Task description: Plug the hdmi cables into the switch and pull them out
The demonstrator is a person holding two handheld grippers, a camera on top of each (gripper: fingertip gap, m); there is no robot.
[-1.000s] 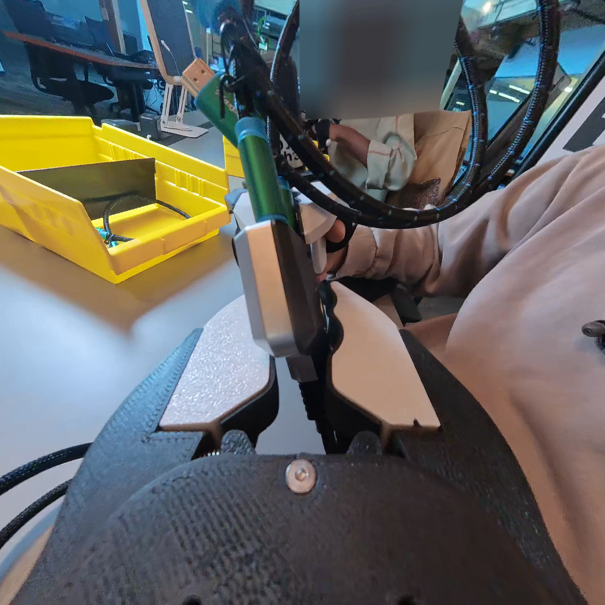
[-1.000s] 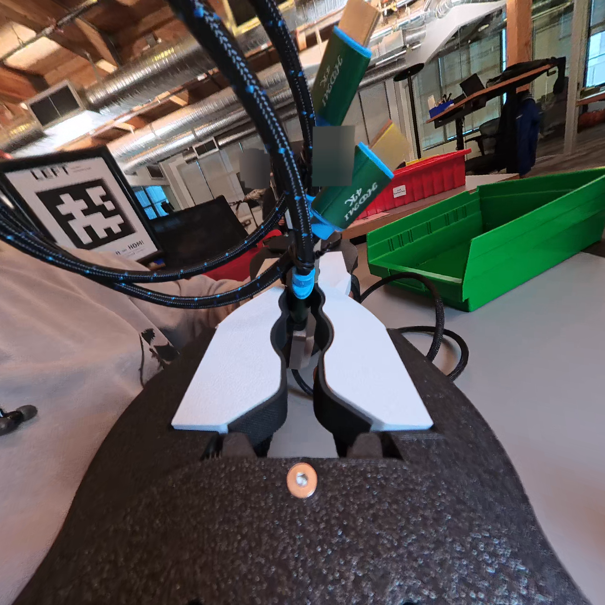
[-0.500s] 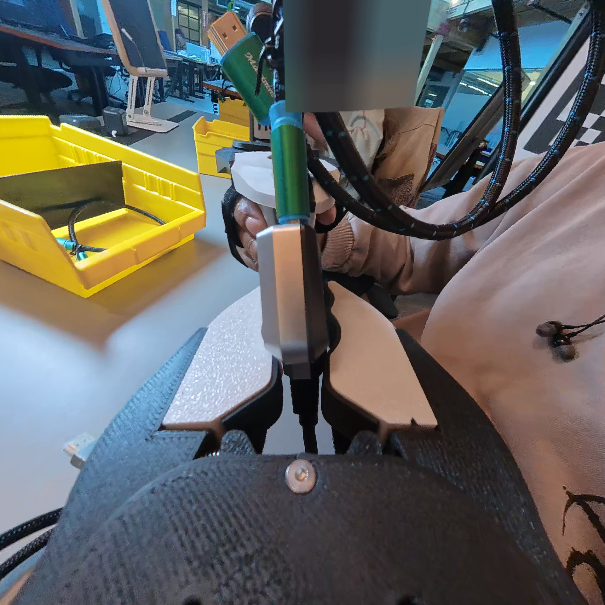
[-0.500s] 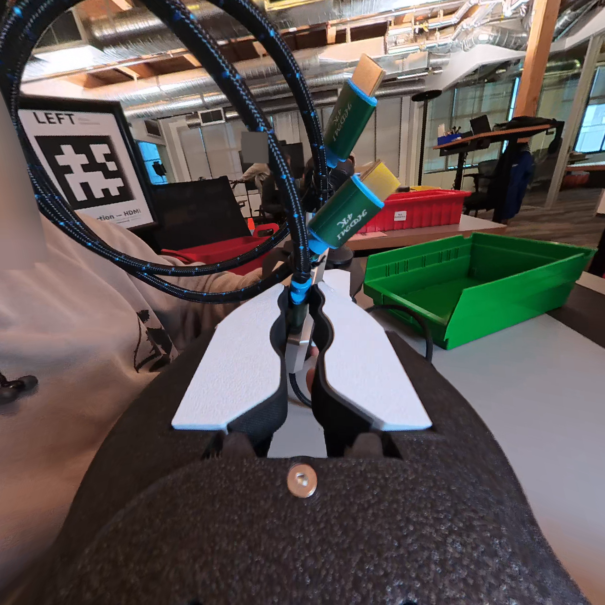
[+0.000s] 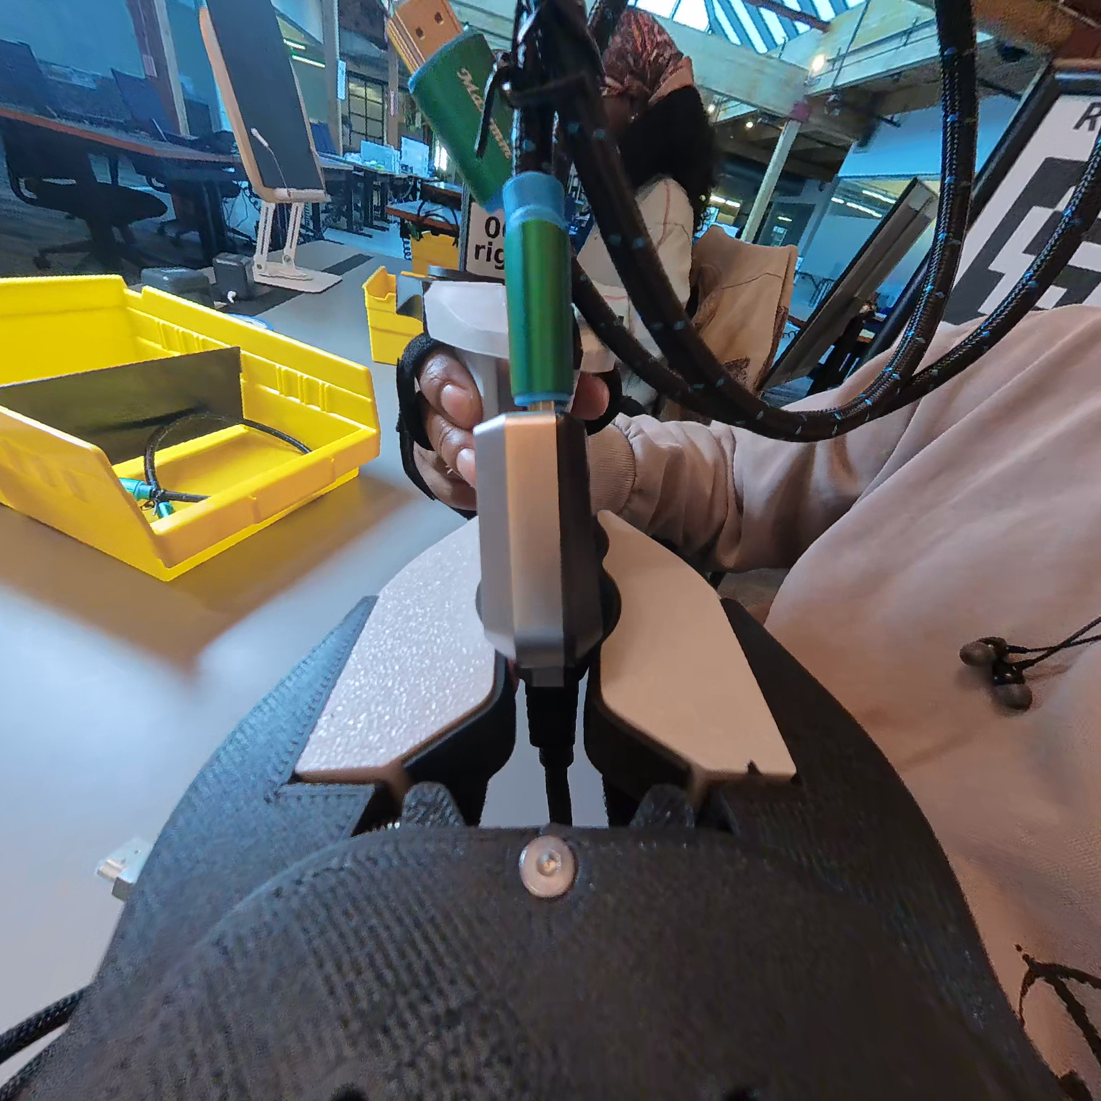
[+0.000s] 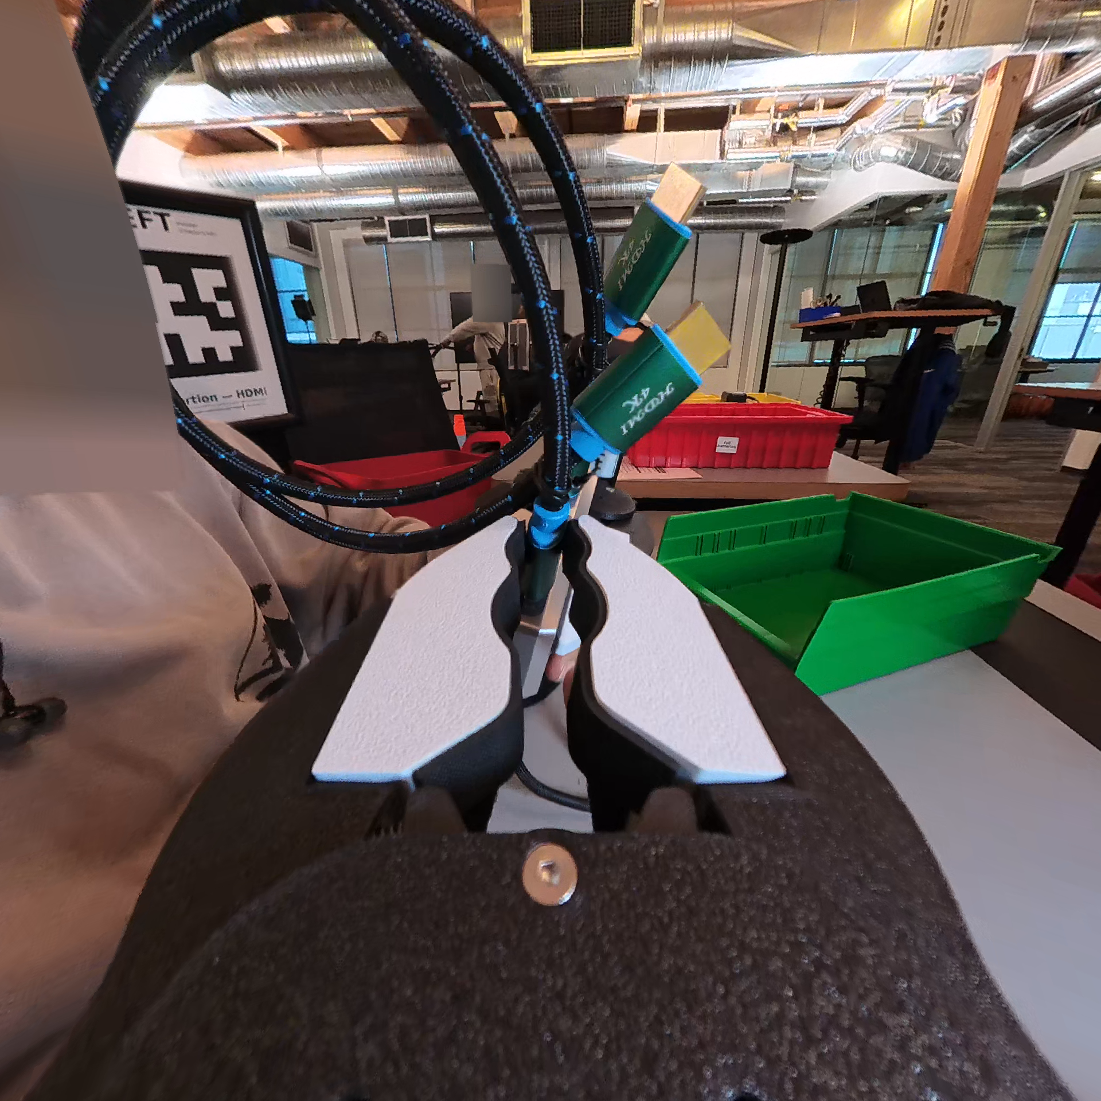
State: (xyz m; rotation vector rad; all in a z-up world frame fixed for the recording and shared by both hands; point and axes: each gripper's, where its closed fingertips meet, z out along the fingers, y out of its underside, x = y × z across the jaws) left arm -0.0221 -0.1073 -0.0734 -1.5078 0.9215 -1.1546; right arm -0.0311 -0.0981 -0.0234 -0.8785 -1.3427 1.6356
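Note:
My left gripper (image 5: 542, 536) is shut on a silver HDMI switch (image 5: 518, 536), held upright above the table. A green HDMI plug (image 5: 539, 310) stands in the switch's top port, with a sliver of gold contact showing at the joint. My right gripper (image 6: 547, 527) is shut on that same green plug (image 6: 543, 572), with the switch (image 6: 539, 643) just below. Its white fingers (image 5: 459, 322) show beyond the switch in the left wrist view. Two free green plugs (image 6: 646, 268) (image 6: 634, 405) with gold tips hang on black braided cables (image 6: 536, 286) that loop overhead.
A yellow bin (image 5: 250, 506) holding a coiled cable sits at the left on the grey table (image 5: 119, 685). A green bin (image 6: 864, 584) sits at the right, with a red bin (image 6: 733, 435) behind it. The person's beige sleeve and torso (image 5: 923, 536) fill the space between the grippers. My hands' fingertips stand some 5 cm from each other.
Both grippers have tilted upward together. The switch and plug, leaning left before, now stand upright. Both grips stay shut.

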